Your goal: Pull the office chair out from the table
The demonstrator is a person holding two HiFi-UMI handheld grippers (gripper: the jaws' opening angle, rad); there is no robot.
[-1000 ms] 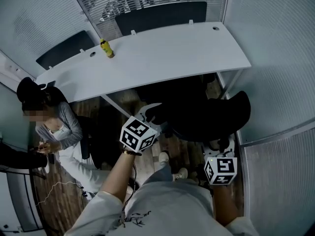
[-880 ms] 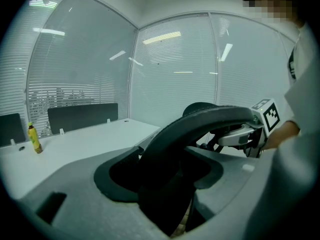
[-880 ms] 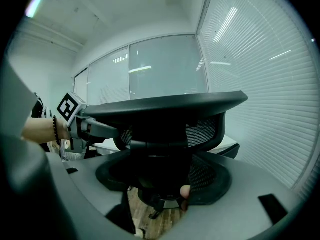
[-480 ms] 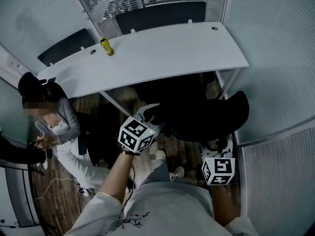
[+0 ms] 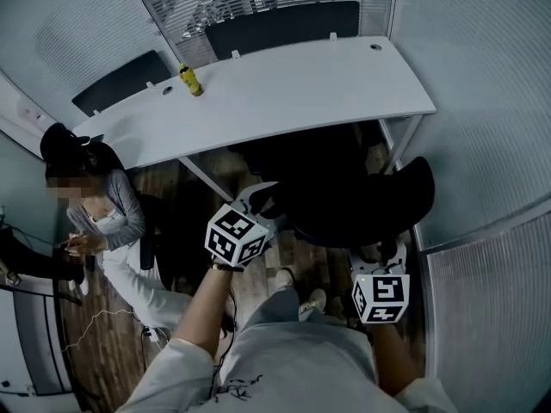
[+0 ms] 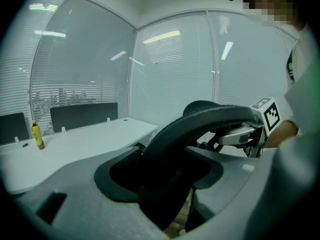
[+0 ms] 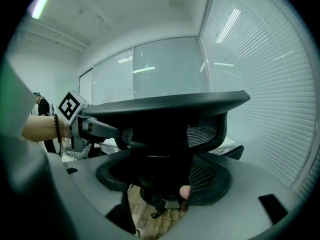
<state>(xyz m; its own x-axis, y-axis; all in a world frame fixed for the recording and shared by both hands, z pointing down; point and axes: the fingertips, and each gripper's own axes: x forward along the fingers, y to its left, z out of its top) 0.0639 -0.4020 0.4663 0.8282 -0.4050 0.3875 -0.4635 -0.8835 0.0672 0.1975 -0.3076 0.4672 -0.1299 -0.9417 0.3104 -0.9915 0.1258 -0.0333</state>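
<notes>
The black office chair (image 5: 344,205) stands at the right end of the white table (image 5: 301,84), its seat partly under the edge. My left gripper (image 5: 261,196) holds the chair's left edge; in the left gripper view a curved black part of the chair (image 6: 200,121) runs between the jaws of my left gripper (image 6: 165,184). My right gripper (image 5: 383,255) sits at the chair's near right side. In the right gripper view the mesh backrest (image 7: 170,106) fills the gap of my right gripper (image 7: 165,184). Both look shut on the chair.
A yellow bottle (image 5: 189,80) stands on the table's far side. A person (image 5: 95,213) sits at the left on another chair. Glass partition walls (image 5: 482,101) close in the right side and the back. A table leg (image 5: 400,149) stands beside the chair. The floor is wood.
Chair and both grippers keep almost the same place. The view drifts a little, and the seated person at the left shifts slightly.
</notes>
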